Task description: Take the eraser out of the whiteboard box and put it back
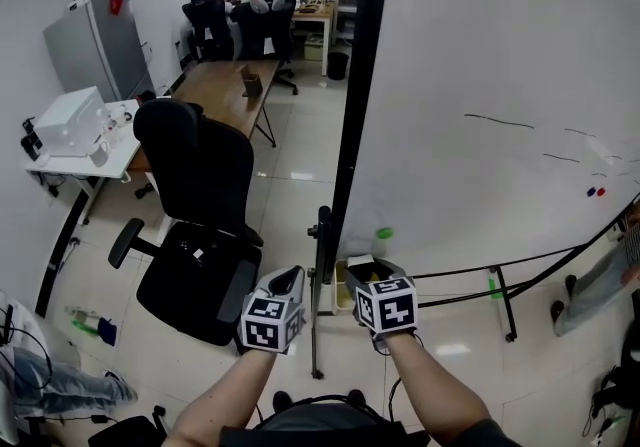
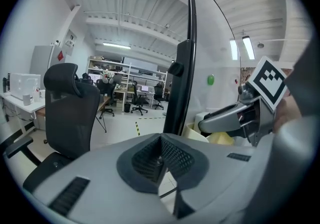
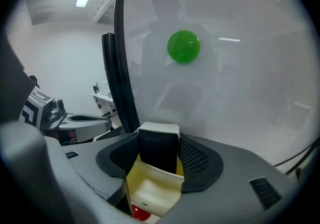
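Note:
The eraser (image 3: 158,144), black felt with a white back, stands upright between the pads of my right gripper (image 3: 159,162), which is shut on it. Just beneath it is the cream whiteboard box (image 3: 150,190), its top open, with something red (image 3: 140,213) inside. In the head view the right gripper (image 1: 364,273) is at the whiteboard's lower left edge, over the box (image 1: 343,297). My left gripper (image 1: 290,281) hovers just left of it, and its pads (image 2: 172,160) meet with nothing between them. From the left gripper view, the right gripper (image 2: 220,120) hangs over the box (image 2: 220,139).
The whiteboard (image 1: 480,85) on its black stand fills the right side and carries a green magnet (image 3: 183,46). Its black edge post (image 1: 355,85) rises between the grippers. A black office chair (image 1: 200,225) stands at the left, with desks behind it.

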The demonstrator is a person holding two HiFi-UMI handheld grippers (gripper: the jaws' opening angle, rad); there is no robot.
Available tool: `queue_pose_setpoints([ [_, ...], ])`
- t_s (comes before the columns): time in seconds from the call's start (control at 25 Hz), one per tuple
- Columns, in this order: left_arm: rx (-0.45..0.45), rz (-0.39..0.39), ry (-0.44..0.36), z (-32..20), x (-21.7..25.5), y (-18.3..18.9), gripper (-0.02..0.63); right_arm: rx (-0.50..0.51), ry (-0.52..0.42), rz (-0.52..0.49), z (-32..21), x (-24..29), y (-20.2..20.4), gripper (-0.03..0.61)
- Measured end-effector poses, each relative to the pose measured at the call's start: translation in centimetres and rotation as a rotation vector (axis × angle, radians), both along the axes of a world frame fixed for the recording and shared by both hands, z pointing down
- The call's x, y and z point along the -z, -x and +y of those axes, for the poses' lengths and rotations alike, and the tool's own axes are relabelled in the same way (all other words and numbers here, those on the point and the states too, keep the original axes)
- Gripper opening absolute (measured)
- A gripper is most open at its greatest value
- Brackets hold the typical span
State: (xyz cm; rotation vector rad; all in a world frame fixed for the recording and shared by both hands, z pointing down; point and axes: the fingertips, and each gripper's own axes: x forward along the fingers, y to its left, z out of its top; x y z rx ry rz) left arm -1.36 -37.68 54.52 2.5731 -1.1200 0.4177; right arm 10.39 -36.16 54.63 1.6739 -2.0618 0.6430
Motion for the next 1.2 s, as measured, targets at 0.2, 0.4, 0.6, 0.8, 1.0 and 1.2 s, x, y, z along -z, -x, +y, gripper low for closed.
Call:
queue_pose_setpoints([
  [0.2, -0.006, -0.011, 0.013, 0.5, 0.2, -0.1, 0.028, -0.017, 0.070, -0.027, 0.5, -0.7, 0.1, 0.262],
  [0.4, -0.009, -0.011, 0.024, 1.4, 0.4, -0.1, 0.028, -0.028, 0.150, -0.039, 0.9, -1.4, 0.2, 0.261],
  [0.6, -0.004, -0.010, 0.040, 2.6, 0.5, -0.3, 0.028, -0.024, 0.227, -0.048, 1.3, -1.6, 0.1, 0.261],
  [0.8, -0.015, -0.014, 0.044, 3.5, 0.7, -0.7, 0.028, -0.028, 0.299, -0.056, 1.6, -1.9, 0.1, 0.261],
  [1.0, -0.010, -0.019, 0.061, 4.0, 0.6, -0.4, 0.028, -0.040, 0.344, -0.046, 1.9, -2.0, 0.1, 0.262],
  [1.2, -0.003, -0.028, 0.070, 4.1, 0.3, 0.0, 0.028, -0.021, 0.431, -0.069, 2.1, -2.3, 0.2, 0.262],
])
